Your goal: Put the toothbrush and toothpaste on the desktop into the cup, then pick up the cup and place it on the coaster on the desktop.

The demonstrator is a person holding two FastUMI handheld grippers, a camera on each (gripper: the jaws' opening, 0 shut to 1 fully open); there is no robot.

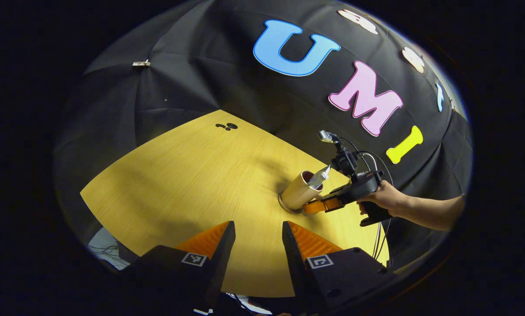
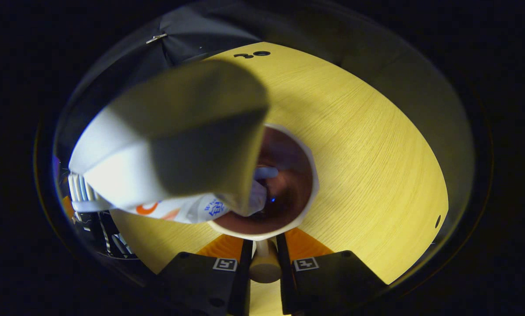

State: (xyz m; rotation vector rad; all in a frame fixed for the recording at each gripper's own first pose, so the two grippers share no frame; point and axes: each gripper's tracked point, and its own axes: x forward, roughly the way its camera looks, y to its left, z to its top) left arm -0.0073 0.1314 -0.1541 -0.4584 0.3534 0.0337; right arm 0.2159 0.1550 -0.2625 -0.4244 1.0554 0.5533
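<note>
A tan cup [image 1: 298,191] stands near the table's far right edge, and a dark coaster [image 1: 283,205] rim shows under its base. A white toothpaste tube [image 1: 320,177] sticks out of the cup. The right gripper [image 1: 317,206], held by a hand [image 1: 378,197], is at the cup's side. In the right gripper view I look down into the cup [image 2: 309,175]; the toothpaste tube [image 2: 179,145] looms large, and a white toothbrush end [image 2: 266,172] lies inside. My right gripper [image 2: 262,250] is shut on the cup's handle [image 2: 264,265]. My left gripper [image 1: 258,232] hangs open over the near table.
The yellow wooden table [image 1: 192,175] stretches left and back of the cup, with small black marks [image 1: 226,126] at its far corner. A metal clip [image 1: 141,63] hangs on the cloth wall. Cables [image 1: 106,252] lie below the table's near-left edge.
</note>
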